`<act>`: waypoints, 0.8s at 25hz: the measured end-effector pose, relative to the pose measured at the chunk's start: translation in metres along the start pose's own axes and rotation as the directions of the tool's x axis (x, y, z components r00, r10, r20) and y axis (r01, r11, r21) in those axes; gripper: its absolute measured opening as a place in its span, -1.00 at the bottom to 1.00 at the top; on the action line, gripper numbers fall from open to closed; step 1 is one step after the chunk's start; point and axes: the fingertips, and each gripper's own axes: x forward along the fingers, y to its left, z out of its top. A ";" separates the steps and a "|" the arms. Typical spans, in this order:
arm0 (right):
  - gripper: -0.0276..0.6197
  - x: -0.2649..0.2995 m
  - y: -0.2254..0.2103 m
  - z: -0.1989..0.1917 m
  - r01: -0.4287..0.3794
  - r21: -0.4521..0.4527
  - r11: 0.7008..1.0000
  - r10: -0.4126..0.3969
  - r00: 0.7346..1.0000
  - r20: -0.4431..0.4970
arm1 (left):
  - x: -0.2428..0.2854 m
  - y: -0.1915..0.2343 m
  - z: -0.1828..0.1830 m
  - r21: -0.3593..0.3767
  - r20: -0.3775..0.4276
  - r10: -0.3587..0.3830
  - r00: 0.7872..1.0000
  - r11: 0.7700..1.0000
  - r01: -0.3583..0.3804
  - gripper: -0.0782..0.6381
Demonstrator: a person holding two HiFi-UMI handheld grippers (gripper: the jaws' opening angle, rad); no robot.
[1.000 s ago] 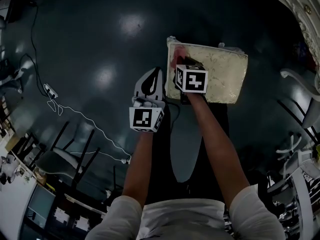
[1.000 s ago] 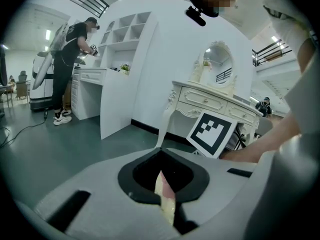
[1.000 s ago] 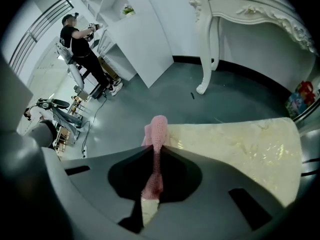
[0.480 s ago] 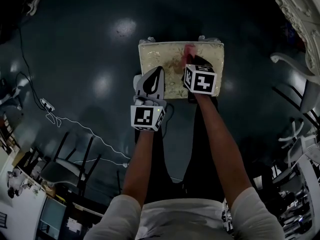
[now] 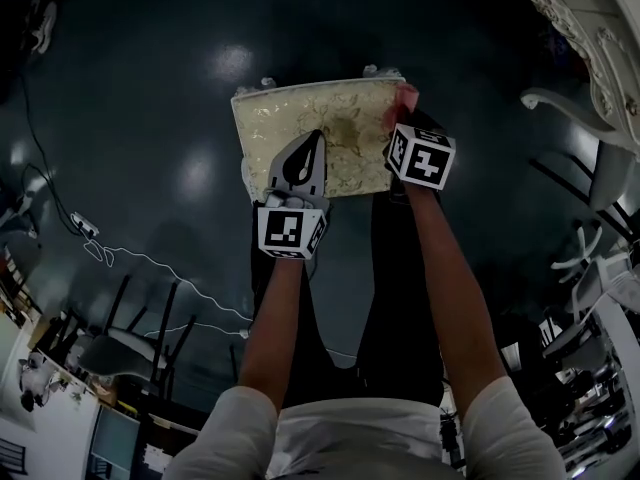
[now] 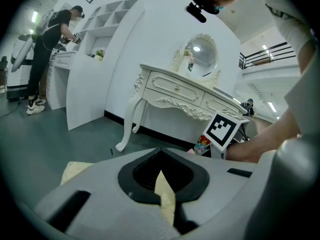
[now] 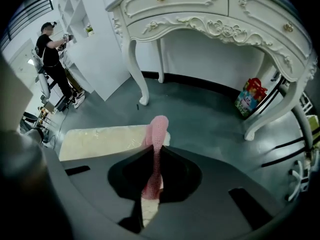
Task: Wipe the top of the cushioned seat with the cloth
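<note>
The right tongs (image 5: pixel 401 123) clamp the pink cloth (image 7: pixel 156 129) at the seat (image 5: pixel 290 118)'s right edge; the left tongs (image 5: pixel 302 160) sit together.

The seat (image 5: pixel 290 118) is a low, squarish cushion, pale cream with a faint woven pattern. It sits flat on the dark floor with its top facing up. The cloth (image 5: pixel 404 100) is small, pink and knitted. It is at the seat's far right corner, pinched between the closed jaws of the right gripper (image 7: pixel 151 156). A rounded fold of it stands out past the jaw tips, at the cushion's edge.
</note>
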 end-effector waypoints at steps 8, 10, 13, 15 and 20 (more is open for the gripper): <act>-0.85 0.020 -0.038 -0.014 0.030 0.069 0.997 -0.027 0.999 -0.043 | 0.022 -0.030 -0.012 0.003 -0.020 -0.038 0.999 0.999 0.038 -0.75; -0.86 0.025 -0.039 -0.016 0.007 0.094 0.996 -0.002 0.999 -0.051 | 0.024 -0.030 -0.015 0.017 -0.029 -0.041 0.999 0.999 0.042 -0.75; -0.86 0.028 -0.037 -0.016 -0.006 0.079 0.997 0.011 0.998 -0.063 | 0.025 -0.024 -0.021 0.027 -0.041 -0.030 0.999 0.999 0.031 -0.75; -0.86 0.025 -0.038 -0.014 -0.003 0.069 0.998 0.007 0.998 -0.058 | 0.024 -0.022 -0.020 0.028 -0.042 -0.023 0.999 0.999 0.025 -0.75; -0.85 -0.009 0.003 0.007 -0.073 0.090 0.993 0.069 0.997 0.046 | 0.010 -0.004 -0.003 0.028 -0.014 -0.003 1.000 1.000 0.003 -0.75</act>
